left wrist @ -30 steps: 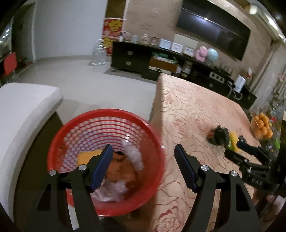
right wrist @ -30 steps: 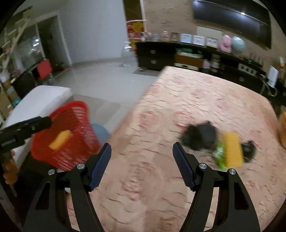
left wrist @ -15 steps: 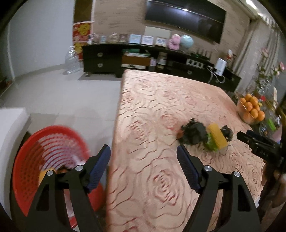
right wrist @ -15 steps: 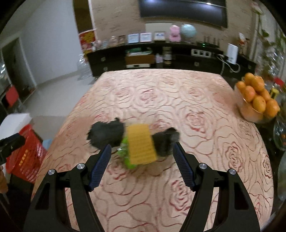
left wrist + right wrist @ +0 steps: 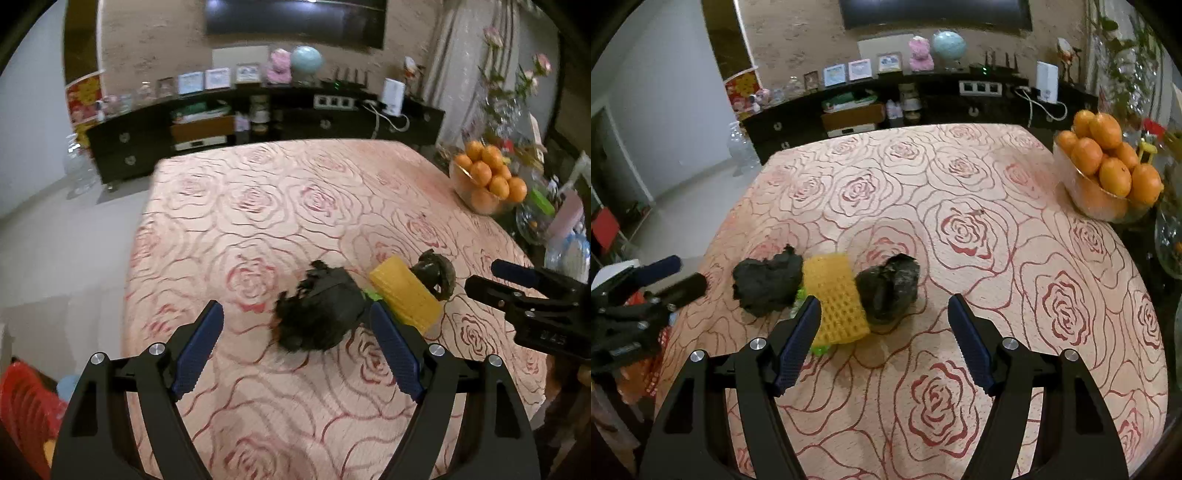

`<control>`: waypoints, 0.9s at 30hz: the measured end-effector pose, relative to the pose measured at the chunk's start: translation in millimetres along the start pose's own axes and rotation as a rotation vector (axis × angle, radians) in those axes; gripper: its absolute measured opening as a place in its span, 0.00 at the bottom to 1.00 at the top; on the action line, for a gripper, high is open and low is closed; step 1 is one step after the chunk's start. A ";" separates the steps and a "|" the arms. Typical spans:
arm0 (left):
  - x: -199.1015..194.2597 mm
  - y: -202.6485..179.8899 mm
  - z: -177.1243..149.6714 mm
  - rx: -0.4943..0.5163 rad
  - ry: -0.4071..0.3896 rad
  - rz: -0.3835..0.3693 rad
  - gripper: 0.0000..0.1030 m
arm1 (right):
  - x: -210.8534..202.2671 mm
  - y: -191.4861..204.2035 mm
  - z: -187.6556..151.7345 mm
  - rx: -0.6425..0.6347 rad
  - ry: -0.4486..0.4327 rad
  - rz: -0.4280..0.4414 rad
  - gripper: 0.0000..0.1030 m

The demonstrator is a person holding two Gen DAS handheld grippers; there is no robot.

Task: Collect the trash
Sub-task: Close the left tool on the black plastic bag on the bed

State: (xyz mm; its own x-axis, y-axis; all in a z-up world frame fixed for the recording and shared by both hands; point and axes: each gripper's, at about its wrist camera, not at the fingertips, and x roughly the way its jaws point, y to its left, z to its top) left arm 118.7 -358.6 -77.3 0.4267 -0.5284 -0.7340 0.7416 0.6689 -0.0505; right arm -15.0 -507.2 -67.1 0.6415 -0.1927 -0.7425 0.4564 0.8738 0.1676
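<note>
In the left wrist view, the left gripper (image 5: 295, 345) hangs empty, jaws opening, over a crumpled black plastic wad (image 5: 321, 310) at frame centre on the rose-patterned desk (image 5: 258, 206); the red mesh basket (image 5: 22, 410) sits lower left. In the right wrist view, the right gripper (image 5: 881, 339), jaws wide and empty, faces a yellow foam net sleeve (image 5: 834, 299) and a second black wad (image 5: 888, 290): all uncollected.

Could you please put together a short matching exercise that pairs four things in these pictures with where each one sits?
Things:
1. yellow foam net
2. bowl of oranges
3. red basket
4. green scrap

Places:
A. off the table's near left corner, lower down
B. far right edge of the table
C. between the two black wads
D. peeking out from under the net

Pairs: 1-C, 2-B, 3-A, 4-D
</note>
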 end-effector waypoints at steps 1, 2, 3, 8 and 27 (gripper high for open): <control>8.5 -2.8 2.0 0.011 0.009 -0.005 0.76 | 0.8 -1.3 0.2 0.005 0.003 -0.001 0.67; 14.2 -4.5 3.3 0.017 0.015 -0.009 0.76 | 1.4 -2.1 0.5 0.009 0.005 -0.001 0.67; 22.3 -5.8 4.5 0.022 0.023 -0.018 0.76 | 1.9 -2.5 0.8 0.012 0.006 0.000 0.67; 53.4 -8.0 6.3 0.015 0.058 -0.042 0.76 | 4.2 -2.9 0.7 0.012 0.013 0.000 0.67; 45.2 4.7 -4.8 -0.032 0.056 -0.100 0.37 | 13.2 3.6 -1.6 -0.007 0.020 -0.003 0.67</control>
State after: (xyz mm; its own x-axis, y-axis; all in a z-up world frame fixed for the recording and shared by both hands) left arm 139.0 -376.8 -114.0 0.3210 -0.5643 -0.7606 0.7616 0.6312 -0.1468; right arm -5.8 -505.9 -77.4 0.6281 -0.1864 -0.7555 0.4537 0.8765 0.1610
